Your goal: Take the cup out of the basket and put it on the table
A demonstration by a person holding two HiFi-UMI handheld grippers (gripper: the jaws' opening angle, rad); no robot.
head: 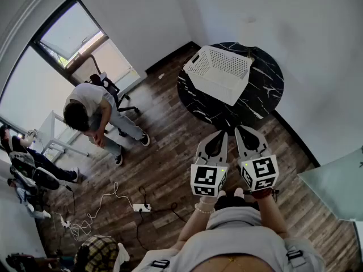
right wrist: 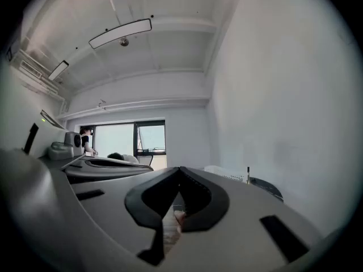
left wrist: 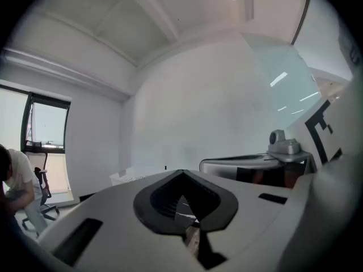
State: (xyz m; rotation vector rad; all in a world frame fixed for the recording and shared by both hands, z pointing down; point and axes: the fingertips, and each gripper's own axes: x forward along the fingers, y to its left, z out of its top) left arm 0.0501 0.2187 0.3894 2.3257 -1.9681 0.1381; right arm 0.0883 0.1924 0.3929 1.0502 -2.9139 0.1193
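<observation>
Clenched empty and well apart from the basket (head: 218,72), the left hand-held gripper (head: 221,136) and the right hand-held gripper (head: 240,131) wait; the cup is hidden, probably light, best taken by its rim

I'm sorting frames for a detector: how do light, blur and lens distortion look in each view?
Head view: even daylight from the window, basket and table crisp, walls bowed by the lens. Left tool view: heavy fisheye, black corners, the left tool close up and soft. Right tool view: same curving, right tool blurred, the window washed out.
</observation>
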